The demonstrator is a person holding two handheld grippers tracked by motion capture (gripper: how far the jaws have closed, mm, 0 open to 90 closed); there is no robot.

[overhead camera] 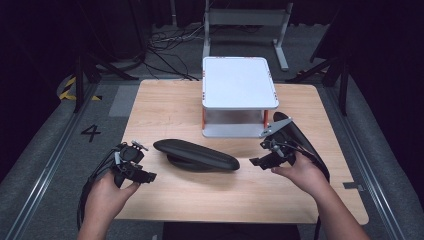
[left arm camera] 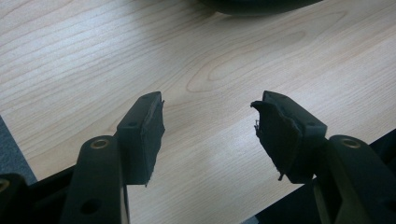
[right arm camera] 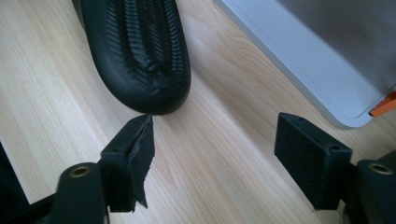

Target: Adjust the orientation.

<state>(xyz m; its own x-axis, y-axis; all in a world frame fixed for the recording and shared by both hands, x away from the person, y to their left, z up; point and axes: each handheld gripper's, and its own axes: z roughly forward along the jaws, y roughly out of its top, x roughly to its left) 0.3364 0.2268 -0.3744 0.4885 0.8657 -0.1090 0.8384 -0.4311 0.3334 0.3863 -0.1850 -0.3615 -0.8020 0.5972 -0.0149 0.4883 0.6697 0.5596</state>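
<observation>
Two hands come in from the bottom of the high view, each with a gripper. The left gripper [overhead camera: 142, 176] sits near the table's [overhead camera: 165, 102] front left edge, the right gripper [overhead camera: 261, 161] at the right, and a black shoe [overhead camera: 196, 154] lies sole up between them, touching neither. Behind it stands a white two-level stand [overhead camera: 239, 82], with a second dark shoe [overhead camera: 295, 132] just to its right behind the right gripper.

From the left gripper view, the jaws stand wide over bare wood, with the shoe's dark edge [left arm camera: 261, 5] at the top.

From the right gripper view, the jaws stand wide and empty; the ribbed sole [right arm camera: 140, 51] ends just beyond the left jaw, and the stand's grey base [right arm camera: 299, 70] with an orange post [right arm camera: 385, 106] shows at right.
</observation>
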